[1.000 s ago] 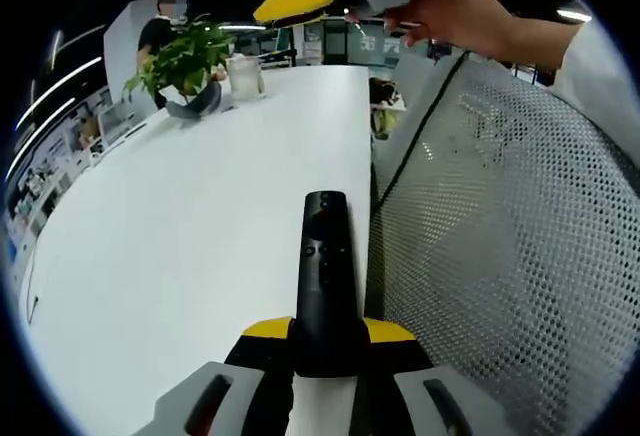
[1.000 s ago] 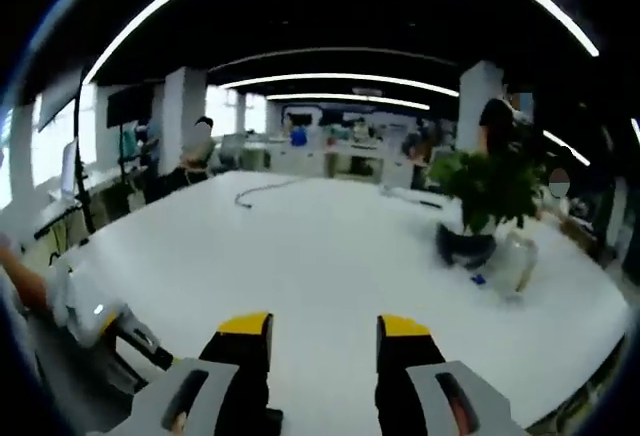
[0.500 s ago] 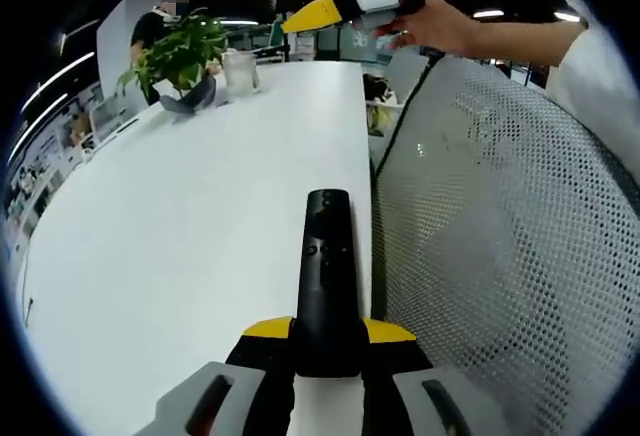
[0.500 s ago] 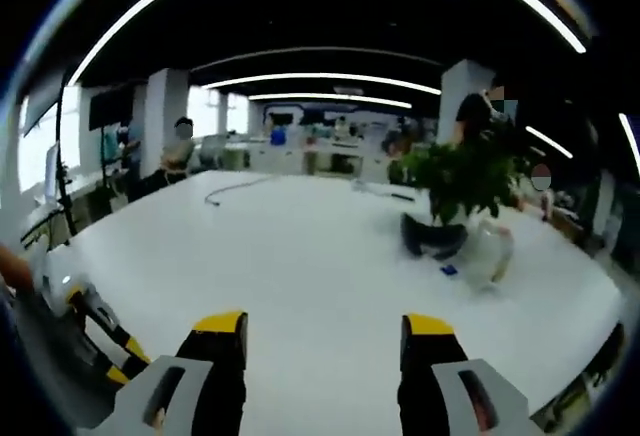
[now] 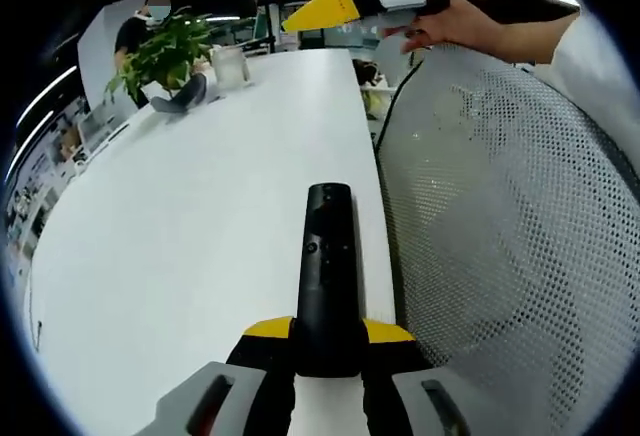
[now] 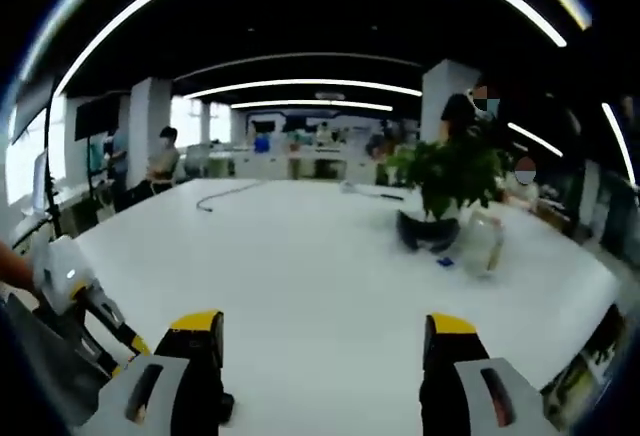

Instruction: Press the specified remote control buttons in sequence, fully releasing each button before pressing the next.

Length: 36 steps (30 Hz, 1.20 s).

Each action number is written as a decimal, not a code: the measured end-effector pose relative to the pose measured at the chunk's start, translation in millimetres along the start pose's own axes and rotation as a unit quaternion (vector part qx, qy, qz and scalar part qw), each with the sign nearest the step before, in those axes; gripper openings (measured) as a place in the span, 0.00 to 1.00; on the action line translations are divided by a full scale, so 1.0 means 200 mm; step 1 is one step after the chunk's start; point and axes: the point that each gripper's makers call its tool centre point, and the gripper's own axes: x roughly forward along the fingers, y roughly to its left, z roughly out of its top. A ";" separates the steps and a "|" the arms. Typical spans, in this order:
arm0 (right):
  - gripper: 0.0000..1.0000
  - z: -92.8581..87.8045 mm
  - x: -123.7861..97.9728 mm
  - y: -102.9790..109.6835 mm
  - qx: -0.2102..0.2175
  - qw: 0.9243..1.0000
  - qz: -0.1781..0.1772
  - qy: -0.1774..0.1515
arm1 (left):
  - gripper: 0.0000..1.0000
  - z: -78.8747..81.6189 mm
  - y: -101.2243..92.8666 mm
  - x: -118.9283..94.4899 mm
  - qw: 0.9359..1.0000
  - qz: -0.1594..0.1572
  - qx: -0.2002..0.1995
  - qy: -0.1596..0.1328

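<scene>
Left gripper view: The left gripper point(image 5: 328, 341) holds a black remote control point(image 5: 327, 276) pinched at its near end between the yellow-tipped fingers point(image 5: 267, 329). The remote points forward, lengthwise away from the camera, button face up, above the white surface point(image 5: 190, 216) and close to that surface's right edge. Small buttons are visible near the remote's middle; their markings are too small to read. A white mesh chair back point(image 5: 510, 206) stands just beside the surface on the right. At upper right, a hand point(image 5: 470, 26) carries the right gripper point(image 5: 385, 1), held in the air above the far end of the surface, well apart from the remote. At the far left of the surface sit a potted plant point(image 5: 160, 56) and, beside it, a clear jar point(image 5: 230, 64).

Right gripper view: The right gripper point(image 6: 325, 341) looks out over the white surface point(image 6: 300, 276); its fingers point(image 6: 197, 331) are spread wide with nothing between them. The potted plant point(image 6: 440, 181) stands at right of centre, with the clear jar point(image 6: 483, 246) near it. A cable point(image 6: 225, 196) lies on the far part of the surface. The left gripper point(image 6: 70, 291) enters at the lower left edge.
</scene>
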 end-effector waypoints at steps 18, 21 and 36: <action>0.97 -0.05 0.02 -0.02 -0.010 1.000 -0.016 0.019 | 0.23 -0.02 0.30 -0.02 0.999 0.022 0.012 0.024; 0.99 -0.04 0.02 -0.03 -0.011 1.000 -0.021 0.014 | 0.23 -0.03 0.36 -0.03 0.999 0.026 0.018 0.031; 0.92 -0.10 0.03 -0.02 -0.022 0.999 -0.017 0.047 | 0.23 -0.06 0.69 -0.05 0.997 0.051 0.019 0.058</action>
